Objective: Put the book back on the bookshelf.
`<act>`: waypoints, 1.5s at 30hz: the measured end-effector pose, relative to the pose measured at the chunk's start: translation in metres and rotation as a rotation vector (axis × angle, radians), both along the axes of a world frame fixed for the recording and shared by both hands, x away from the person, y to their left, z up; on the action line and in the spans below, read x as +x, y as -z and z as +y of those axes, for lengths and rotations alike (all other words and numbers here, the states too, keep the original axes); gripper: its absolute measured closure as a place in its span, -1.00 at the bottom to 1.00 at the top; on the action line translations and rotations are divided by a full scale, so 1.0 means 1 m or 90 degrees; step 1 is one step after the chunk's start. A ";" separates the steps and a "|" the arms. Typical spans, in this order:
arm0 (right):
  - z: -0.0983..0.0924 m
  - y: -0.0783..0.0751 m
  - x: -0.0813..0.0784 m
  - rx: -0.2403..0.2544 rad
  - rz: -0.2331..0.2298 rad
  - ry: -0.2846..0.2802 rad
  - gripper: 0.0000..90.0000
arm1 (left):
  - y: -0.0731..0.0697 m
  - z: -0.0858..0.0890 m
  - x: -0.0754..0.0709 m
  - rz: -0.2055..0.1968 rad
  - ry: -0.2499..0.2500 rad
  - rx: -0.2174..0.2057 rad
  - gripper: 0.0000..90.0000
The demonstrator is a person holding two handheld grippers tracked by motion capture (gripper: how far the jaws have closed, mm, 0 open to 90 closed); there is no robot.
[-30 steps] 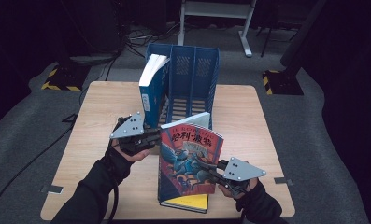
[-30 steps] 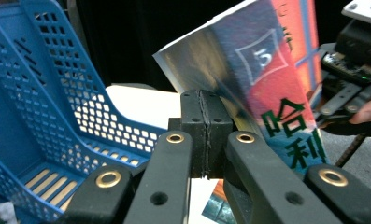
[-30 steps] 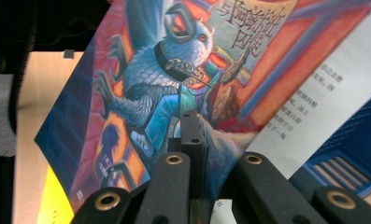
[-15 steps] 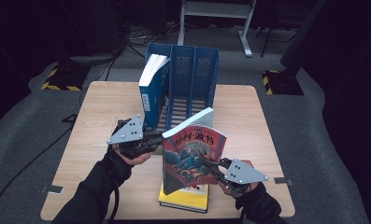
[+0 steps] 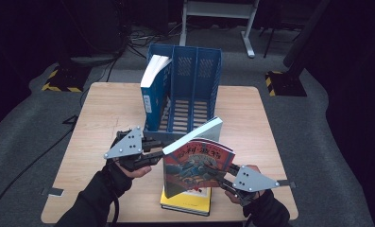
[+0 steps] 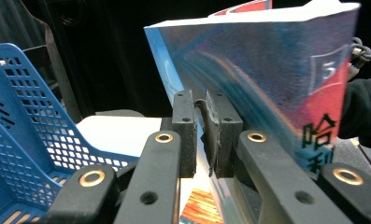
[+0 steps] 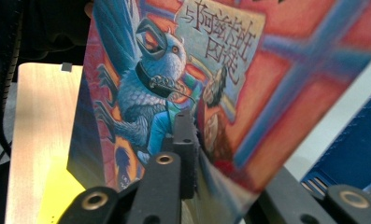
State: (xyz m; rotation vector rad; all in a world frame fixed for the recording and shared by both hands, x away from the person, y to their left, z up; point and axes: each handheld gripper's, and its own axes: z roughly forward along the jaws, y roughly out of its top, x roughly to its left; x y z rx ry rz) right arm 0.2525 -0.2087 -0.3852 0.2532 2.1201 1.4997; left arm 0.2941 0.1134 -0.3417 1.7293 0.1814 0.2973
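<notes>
Fingers of the left gripper (image 5: pixel 149 151) are clamped on the cover edge of the colourful book (image 5: pixel 197 163), and in the left gripper view the two pads (image 6: pixel 219 133) pinch that thin cover between them, having just eased a touch wider while it stays in the gap. Across from them, the right gripper's (image 5: pixel 227 179) fingers pinch the book's opposite lower corner; in the right gripper view one finger (image 7: pixel 183 140) lies flat against the painted cover and the other sits behind it. Between the two sets of fingers the book hangs tilted, lifted clear of the light wooden table (image 5: pixel 105 113). Directly beneath the fingers lies one yellow book (image 5: pixel 185 201), flat on the table. Beyond them stands one blue file rack (image 5: pixel 194 80) with three slots, and one blue-spined book (image 5: pixel 152 90) leans upright in the slot on the left gripper's side. So three books, one rack. Grey carpet surrounds the table, the room behind is dark, with a white metal stand (image 5: pixel 218 14) at the back. Both hands reach in from the near edge in dark sleeves, grippers roughly level, pointing inward at each other.
</notes>
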 end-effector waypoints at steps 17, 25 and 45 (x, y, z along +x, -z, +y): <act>-0.006 0.001 -0.014 -0.012 -0.020 -0.034 0.94 | 0.018 0.025 -0.016 0.030 -0.073 0.020 0.37; -0.006 0.002 -0.015 -0.009 -0.022 -0.039 0.94 | 0.032 0.036 -0.026 0.051 -0.079 0.061 0.23; -0.005 0.003 -0.015 -0.011 -0.027 -0.035 0.93 | 0.066 -0.013 -0.029 0.116 -0.052 0.132 -0.19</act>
